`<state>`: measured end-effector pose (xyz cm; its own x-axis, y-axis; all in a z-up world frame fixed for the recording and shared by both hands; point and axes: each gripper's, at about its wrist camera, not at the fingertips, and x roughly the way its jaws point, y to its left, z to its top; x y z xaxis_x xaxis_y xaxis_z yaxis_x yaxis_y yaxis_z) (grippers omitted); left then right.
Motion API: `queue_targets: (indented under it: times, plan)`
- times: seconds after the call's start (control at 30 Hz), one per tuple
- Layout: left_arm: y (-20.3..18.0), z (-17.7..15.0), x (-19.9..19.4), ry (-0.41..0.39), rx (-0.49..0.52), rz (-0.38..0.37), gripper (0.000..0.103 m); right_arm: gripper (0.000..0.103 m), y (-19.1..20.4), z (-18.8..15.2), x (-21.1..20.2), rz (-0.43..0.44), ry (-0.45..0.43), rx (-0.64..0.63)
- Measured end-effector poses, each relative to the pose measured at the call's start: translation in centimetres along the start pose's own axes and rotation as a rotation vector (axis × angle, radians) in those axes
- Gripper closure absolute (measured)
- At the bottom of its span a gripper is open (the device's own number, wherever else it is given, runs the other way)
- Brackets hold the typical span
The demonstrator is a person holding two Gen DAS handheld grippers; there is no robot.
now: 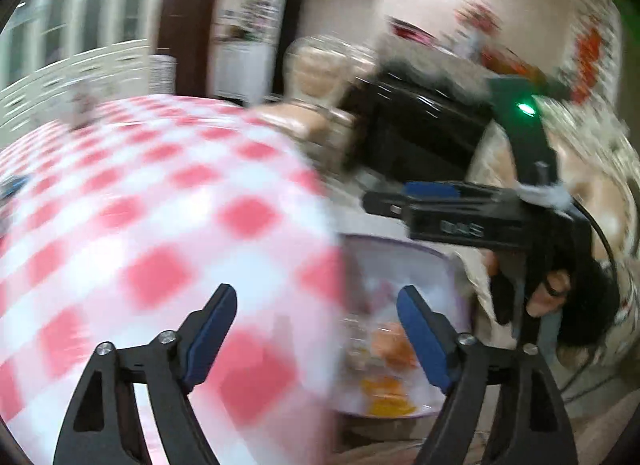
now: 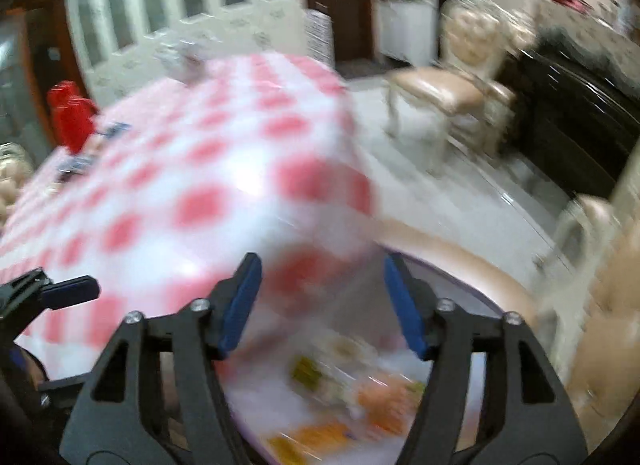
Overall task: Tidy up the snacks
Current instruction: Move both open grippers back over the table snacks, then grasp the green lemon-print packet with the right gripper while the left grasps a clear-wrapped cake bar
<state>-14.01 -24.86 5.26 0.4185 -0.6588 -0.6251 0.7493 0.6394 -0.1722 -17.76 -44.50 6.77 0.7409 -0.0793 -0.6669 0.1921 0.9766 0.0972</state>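
Observation:
Both views are blurred by motion. A pale bowl with a purple rim (image 1: 448, 265) holds several orange and yellow snack packets (image 1: 390, 349) beside the red-and-white checked table (image 1: 160, 193). My left gripper (image 1: 316, 305) is open and empty above the table's corner and the bowl. My right gripper (image 2: 322, 277) is open and empty above the same bowl (image 2: 460, 285) and its snacks (image 2: 380, 397). The right gripper also shows in the left wrist view (image 1: 424, 201), held by a hand at the right. The left gripper's fingertip (image 2: 72, 289) shows at the left edge of the right wrist view.
A red object (image 2: 74, 117) and small dark packets (image 2: 112, 131) lie at the table's far left. A beige chair (image 2: 448, 93) stands on the pale floor beyond the table. A black cabinet (image 2: 576, 113) lines the right wall. A padded seat (image 2: 608, 305) is near the bowl.

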Motion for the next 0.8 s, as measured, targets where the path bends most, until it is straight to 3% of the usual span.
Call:
queue_targets:
  times: [0.13,0.27,0.57,0.73,0.8]
  plan:
    - [8.7,-1.1,-2.6,0.023,-0.126,0.185,0.019,0.026,7.5,2.2,3.1,0.142,0.026,-0.092]
    - [17.0,-2.6,-4.6,0.035,-0.271,0.356,0.019,0.026,16.1,4.0,8.5,0.292,0.145,-0.196]
    - [34.1,-6.1,-10.9,-0.043,-0.615,0.603,0.019,0.026,30.6,7.2,18.9,0.346,0.198,-0.310]
    - [40.0,-6.9,-14.1,-0.119,-0.730,0.734,0.019,0.026,36.7,10.7,24.2,0.329,0.208,-0.288]
    - [41.9,-7.2,-14.9,-0.140,-0.777,0.752,0.019,0.026,38.6,11.9,26.0,0.336,0.218,-0.263]
